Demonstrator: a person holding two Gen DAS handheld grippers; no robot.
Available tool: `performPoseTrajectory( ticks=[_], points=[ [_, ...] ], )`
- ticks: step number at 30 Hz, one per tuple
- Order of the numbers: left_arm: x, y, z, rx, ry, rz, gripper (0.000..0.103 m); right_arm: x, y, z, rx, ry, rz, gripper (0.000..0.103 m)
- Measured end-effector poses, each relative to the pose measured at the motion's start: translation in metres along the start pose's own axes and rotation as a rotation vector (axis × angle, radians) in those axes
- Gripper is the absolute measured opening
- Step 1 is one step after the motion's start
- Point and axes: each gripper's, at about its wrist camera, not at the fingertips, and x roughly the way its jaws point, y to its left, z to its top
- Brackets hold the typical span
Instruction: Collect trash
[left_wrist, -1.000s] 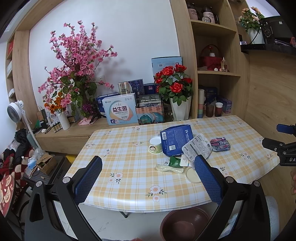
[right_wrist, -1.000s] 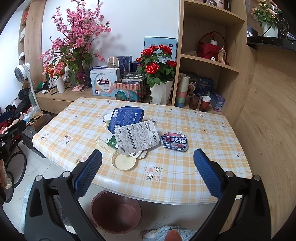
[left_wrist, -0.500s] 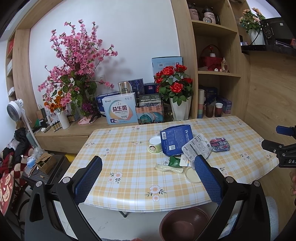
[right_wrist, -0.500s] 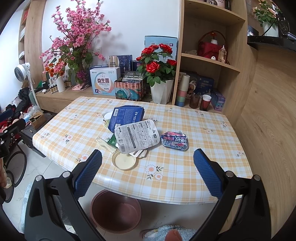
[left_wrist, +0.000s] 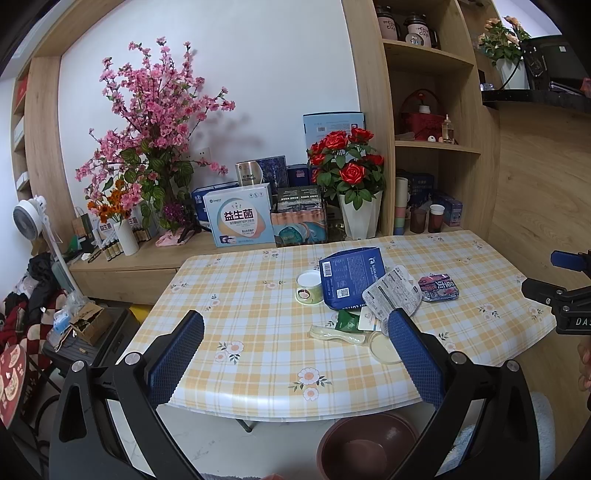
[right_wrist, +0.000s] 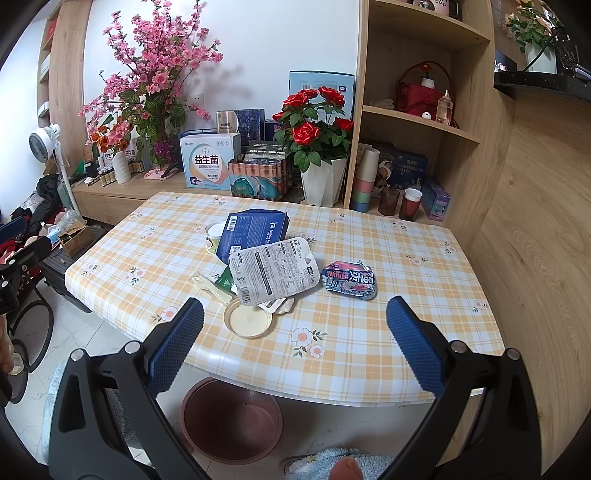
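On the checked tabletop (right_wrist: 369, 354) in front of you the trash sits in one loose cluster, and almost nothing has changed over the last second: compared with the earlier views the pile has not shifted, and both tools have only drifted a touch, so the collecting has not begun. Your right tool (right_wrist: 293, 332) hangs short of the near edge with its blue pads wide apart and nothing between them; your left tool (left_wrist: 295, 343) is likewise spread and empty, off to the left of the pile. In the right wrist view the white printed tray lid (right_wrist: 273, 271) lies at the centre of the heap, overlapping the dark blue coffee pouch (right_wrist: 253, 230) at its 12 o'clock, with the small paper cup (right_wrist: 214, 238) at about 10 o'clock, the green sachet (right_wrist: 225, 282) and clear plastic wrapper (right_wrist: 208, 286) at 8 o'clock, the round cream lid (right_wrist: 248, 319) at 6 o'clock, and the crumpled red-and-blue snack packet (right_wrist: 349, 282) apart at 3 o'clock. The brown bin (right_wrist: 231, 421) stands on the floor under the near edge, at 6 o'clock from the pile. My judgement: the round lid is nearest your right tool and the easiest first pick, though it lies flat and may slide.
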Motion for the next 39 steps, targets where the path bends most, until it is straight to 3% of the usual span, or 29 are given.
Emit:
performPoseTrajectory(
  ticks=[12,16,22,25,27,30,35,39],
  points=[
    [0.000,0.001,0.001,-0.002,-0.001,-0.004,0.098,0.000,0.000,0.000,0.002,0.001,-0.001,0.097],
    [0.003,0.005,-0.007,-0.027,-0.029,-0.067,0.098,0.004,-0.005,-0.007,0.032,-0.020,0.022,0.097],
    [0.039,0.000,-0.026,-0.012,0.029,-0.086,0.098,0.042,-0.024,-0.027,0.101,0.036,0.046,0.098],
    [0.058,0.000,-0.037,-0.010,0.050,-0.082,0.098,0.059,-0.032,-0.035,0.130,0.021,0.054,0.098],
    [0.073,-0.002,-0.044,-0.011,0.076,-0.086,0.098,0.069,-0.034,-0.040,0.125,0.015,0.052,0.098],
    [0.095,-0.001,-0.047,-0.022,0.122,-0.122,0.098,0.094,-0.035,-0.044,0.121,0.083,0.071,0.097],
    [0.134,-0.007,-0.047,-0.061,0.209,-0.161,0.098,0.132,-0.033,-0.049,0.027,0.160,-0.023,0.097],
    [0.169,-0.020,-0.042,-0.083,0.255,-0.213,0.098,0.153,-0.040,-0.050,0.011,0.186,-0.015,0.097]
  ],
)
